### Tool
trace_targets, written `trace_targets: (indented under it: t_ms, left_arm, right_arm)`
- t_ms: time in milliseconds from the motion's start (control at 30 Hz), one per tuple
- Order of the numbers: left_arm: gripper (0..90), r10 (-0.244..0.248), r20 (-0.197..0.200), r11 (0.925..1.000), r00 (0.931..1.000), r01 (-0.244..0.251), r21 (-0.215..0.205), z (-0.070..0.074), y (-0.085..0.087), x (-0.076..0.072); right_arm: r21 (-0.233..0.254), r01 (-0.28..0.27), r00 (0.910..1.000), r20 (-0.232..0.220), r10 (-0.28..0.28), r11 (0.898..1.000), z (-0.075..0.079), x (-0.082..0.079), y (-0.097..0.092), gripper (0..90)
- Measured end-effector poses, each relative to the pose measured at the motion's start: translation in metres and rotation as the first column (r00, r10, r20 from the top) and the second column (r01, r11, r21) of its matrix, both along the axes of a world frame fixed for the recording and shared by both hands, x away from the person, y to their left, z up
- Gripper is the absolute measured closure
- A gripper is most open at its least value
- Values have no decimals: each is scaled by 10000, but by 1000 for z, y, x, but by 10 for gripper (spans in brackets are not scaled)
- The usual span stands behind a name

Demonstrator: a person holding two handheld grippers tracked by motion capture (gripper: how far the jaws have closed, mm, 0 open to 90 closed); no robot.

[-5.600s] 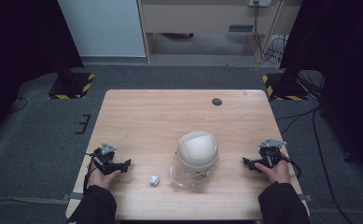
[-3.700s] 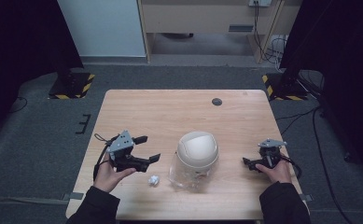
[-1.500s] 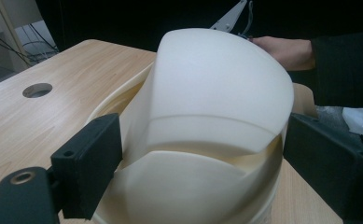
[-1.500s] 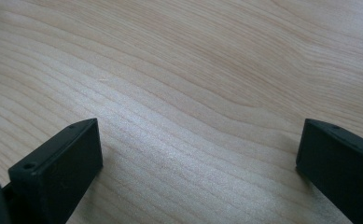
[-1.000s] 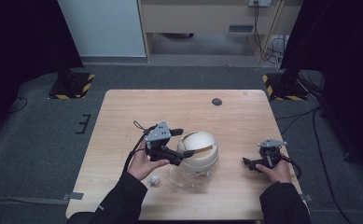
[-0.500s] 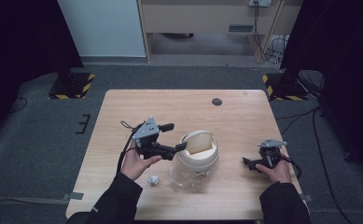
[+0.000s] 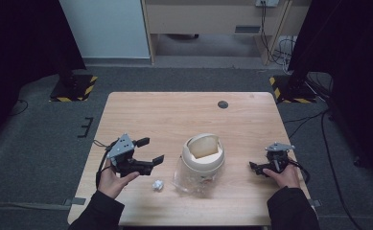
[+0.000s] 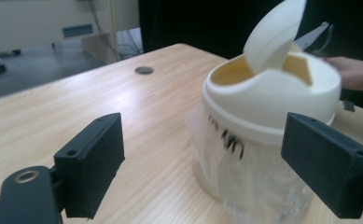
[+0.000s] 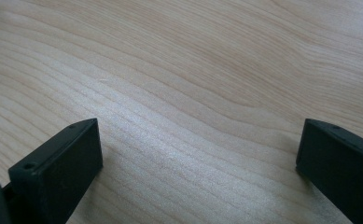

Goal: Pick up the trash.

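Near the middle of the wooden bench [image 7: 184, 115] stands a small cream bin [image 7: 202, 160] with a clear liner, its swing lid [image 8: 275, 35] tipped open. Left of the bin, the left gripper [image 7: 150, 149] hovers with jaws wide apart and empty, and a crumpled white scrap [image 7: 157, 184] lies just beside the bin. Right of the bin, the right gripper [image 7: 256, 166] rests low on the bench, jaws spread wide, holding nothing.

bare table [image 7: 174, 112] beyond bin [image 7: 203, 160], paper wad [image 7: 157, 184] near front edge

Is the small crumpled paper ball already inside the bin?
No: in the high view the crumpled paper ball lies on the table, just left of the bin, whose swing lid is tipped open.
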State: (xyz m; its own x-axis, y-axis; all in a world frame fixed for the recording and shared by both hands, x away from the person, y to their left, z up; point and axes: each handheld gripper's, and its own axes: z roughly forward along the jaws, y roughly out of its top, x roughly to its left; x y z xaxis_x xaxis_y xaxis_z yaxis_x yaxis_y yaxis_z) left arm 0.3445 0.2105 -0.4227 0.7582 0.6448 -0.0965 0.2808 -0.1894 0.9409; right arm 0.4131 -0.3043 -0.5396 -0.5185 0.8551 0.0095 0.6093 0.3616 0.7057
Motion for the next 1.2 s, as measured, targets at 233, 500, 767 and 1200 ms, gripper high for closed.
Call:
trace_targets:
  t_ms: [233,500,767,1200]
  left_arm:
    - [127,256,-428,9996,9988,-250,143,-18,12,-6]
    - [129,599,-817,9962,9949,-544,681,-39,22,-16]
    - [140,516,-1322,9927,9899,-363,1153,-53,28,-30]
    - [199,-79,-2275,9619,9738,696,2644,-72,2,-25]
  right_arm:
    - [-2,2,10000,2,-2,10000,0,0,0,5]
    - [-2,-3,10000,7,3,10000,0,0,0,5]
    - [-14,-4,10000,11,4,10000,0,0,0,5]
    - [-13,-2,10000,12,2,10000,0,0,0,5]
